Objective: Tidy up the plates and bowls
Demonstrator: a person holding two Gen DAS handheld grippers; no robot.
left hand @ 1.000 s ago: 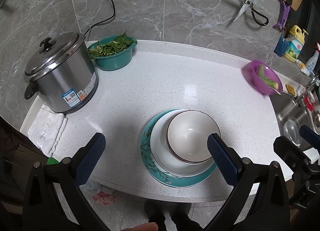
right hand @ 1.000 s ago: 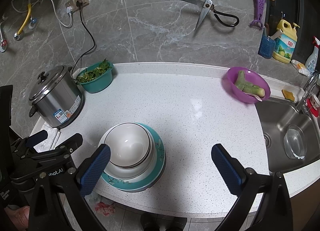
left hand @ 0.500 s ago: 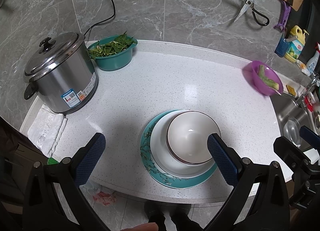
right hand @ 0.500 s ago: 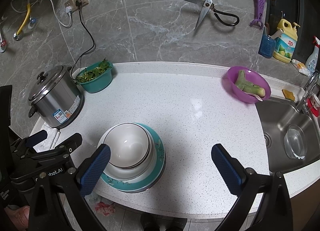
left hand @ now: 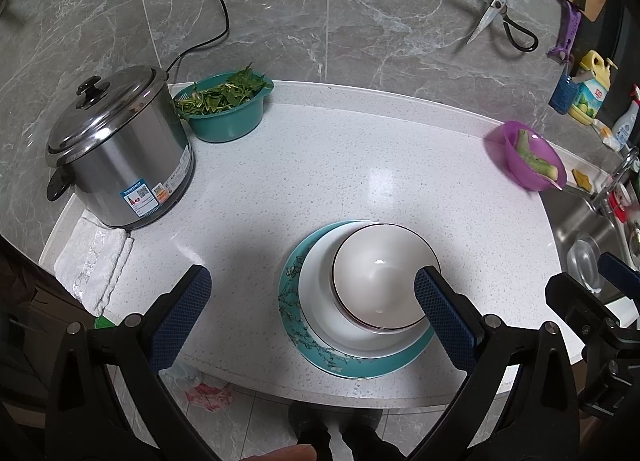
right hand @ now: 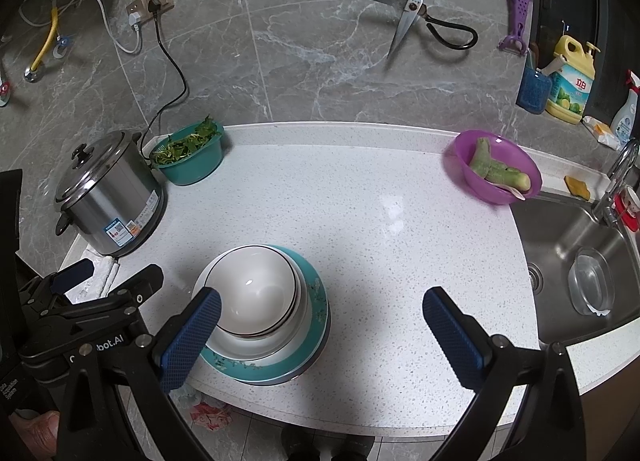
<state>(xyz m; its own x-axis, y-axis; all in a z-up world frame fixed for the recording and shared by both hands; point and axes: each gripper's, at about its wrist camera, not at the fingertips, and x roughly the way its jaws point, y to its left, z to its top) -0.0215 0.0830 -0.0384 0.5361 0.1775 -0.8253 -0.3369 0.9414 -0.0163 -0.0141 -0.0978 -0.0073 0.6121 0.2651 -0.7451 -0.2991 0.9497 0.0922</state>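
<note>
A white bowl (left hand: 380,285) with a dark rim sits inside a larger white bowl (left hand: 320,301), stacked on a teal floral plate (left hand: 292,301) near the counter's front edge. The same stack shows in the right wrist view: bowl (right hand: 256,293), teal plate (right hand: 312,325). My left gripper (left hand: 312,317) is open and empty above the front edge, with the stack at its right finger. My right gripper (right hand: 320,329) is open and empty, with the stack at its left finger.
A steel rice cooker (left hand: 116,149) and a teal basin of greens (left hand: 228,109) stand at the back left. A purple bowl with vegetables (right hand: 496,169) sits beside the sink (right hand: 580,261), which holds a glass dish. A white cloth (left hand: 92,261) lies at the left edge.
</note>
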